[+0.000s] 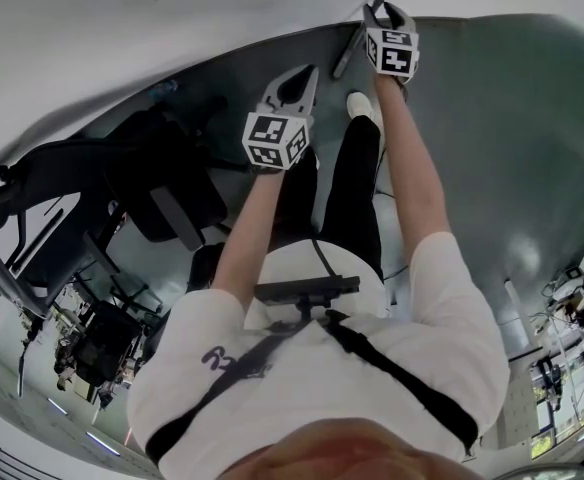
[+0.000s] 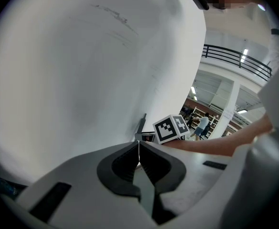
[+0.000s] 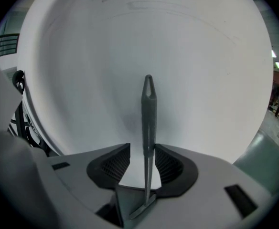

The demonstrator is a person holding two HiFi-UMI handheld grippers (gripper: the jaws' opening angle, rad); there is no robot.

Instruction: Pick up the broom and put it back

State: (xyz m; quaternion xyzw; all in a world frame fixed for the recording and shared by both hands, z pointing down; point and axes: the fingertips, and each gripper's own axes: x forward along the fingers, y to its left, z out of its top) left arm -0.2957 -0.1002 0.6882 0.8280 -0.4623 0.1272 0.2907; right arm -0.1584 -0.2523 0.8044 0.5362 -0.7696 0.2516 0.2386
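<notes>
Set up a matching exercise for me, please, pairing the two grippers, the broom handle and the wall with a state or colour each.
Things:
1. left gripper
2. right gripper
3. broom handle
4. wall

States or colours:
A. grey, with a loop at its tip
B. fingers together, nothing between them
C. plain white
D. fingers apart, one on either side of the handle

Pairs: 1-B, 2-D, 3-A, 4-C
</notes>
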